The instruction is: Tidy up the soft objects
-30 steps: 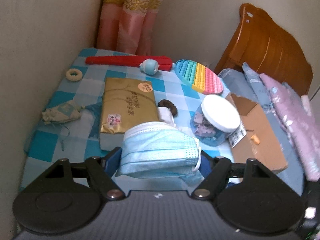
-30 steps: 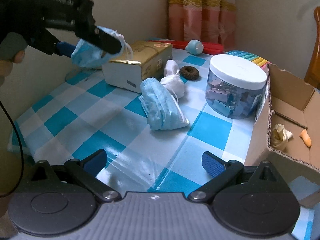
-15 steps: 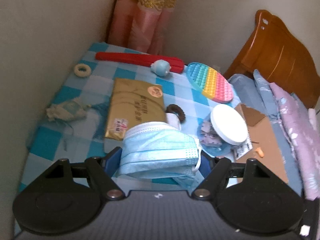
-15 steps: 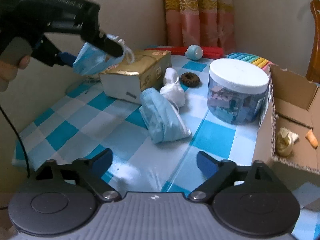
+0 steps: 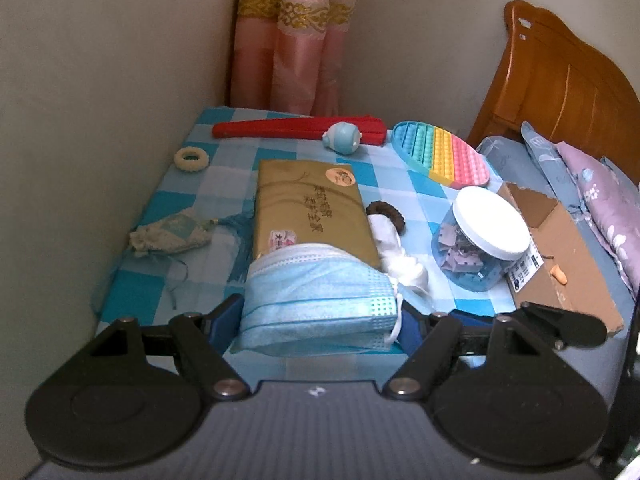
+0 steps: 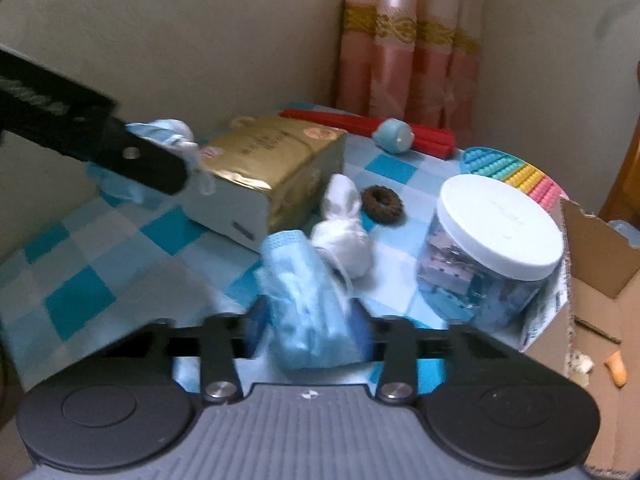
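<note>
Masks, two of them, blue and pleated. Folded mask [image 5: 320, 304] sits across the left gripper [image 5: 320, 320], jaws pinching it by its two ends, lifted above the bench [image 5: 132, 296] in front of the gold box [image 5: 308, 204]. Second mask [image 6: 308, 300] lies crumpled on the checked cloth just beside the white cloth bundle [image 6: 344, 236]; the right gripper [image 6: 308, 332] has its jaws closing around the near end, fabric already between the pads.

Step in hand, as I read it: secure the second mask. To do it well, let the jaws finish closing on the thick bunched part, not a loose ear loop. Lift straight up so the loop trailing toward the white bundle does not drag it along. Keep clear of the plastic jar [image 6: 492, 248] on the right. Cardboard box [image 6: 600, 280] beyond it looks a likely drop spot.
</note>
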Available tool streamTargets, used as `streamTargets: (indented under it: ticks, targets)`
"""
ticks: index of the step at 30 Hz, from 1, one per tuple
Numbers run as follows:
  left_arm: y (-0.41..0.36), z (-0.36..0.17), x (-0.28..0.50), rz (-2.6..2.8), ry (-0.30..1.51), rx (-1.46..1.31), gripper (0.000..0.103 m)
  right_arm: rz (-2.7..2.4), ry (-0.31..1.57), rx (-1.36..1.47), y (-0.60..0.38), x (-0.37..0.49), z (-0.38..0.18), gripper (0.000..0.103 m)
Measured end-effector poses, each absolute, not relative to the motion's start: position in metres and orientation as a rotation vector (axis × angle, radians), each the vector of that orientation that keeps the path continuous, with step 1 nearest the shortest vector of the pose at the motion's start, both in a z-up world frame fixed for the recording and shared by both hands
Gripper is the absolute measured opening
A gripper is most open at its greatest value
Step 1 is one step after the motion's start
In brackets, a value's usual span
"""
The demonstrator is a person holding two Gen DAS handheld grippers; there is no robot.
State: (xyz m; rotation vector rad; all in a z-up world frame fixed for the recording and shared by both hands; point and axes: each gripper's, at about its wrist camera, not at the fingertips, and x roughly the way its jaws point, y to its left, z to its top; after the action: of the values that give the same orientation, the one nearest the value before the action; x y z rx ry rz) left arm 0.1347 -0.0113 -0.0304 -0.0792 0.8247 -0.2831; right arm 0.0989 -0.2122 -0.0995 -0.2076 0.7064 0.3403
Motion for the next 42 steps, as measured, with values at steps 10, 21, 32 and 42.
streamTargets:
  ticks: [10, 21, 32, 42]
  targets:
    - [-0.004, -0.037, 0.130, -0.323, 0.818, -0.084, 0.077, 0.269, 0.737, -0.026, -0.253, 0.101, -0.078, 0.022]
    - [-0.006, -0.046, 0.117, -0.328, 0.811, -0.015, 0.077, 0.265, 0.766, 0.020, -0.254, 0.092, -0.067, 0.023]
    - [-0.015, -0.073, 0.110, -0.359, 0.851, 0.032, 0.092, 0.281, 0.805, -0.051, -0.239, 0.078, -0.082, 0.025]
    - [-0.037, -0.080, 0.078, -0.473, 0.783, 0.188, 0.091, 0.289, 0.806, -0.026, -0.243, 0.076, -0.084, 0.025]
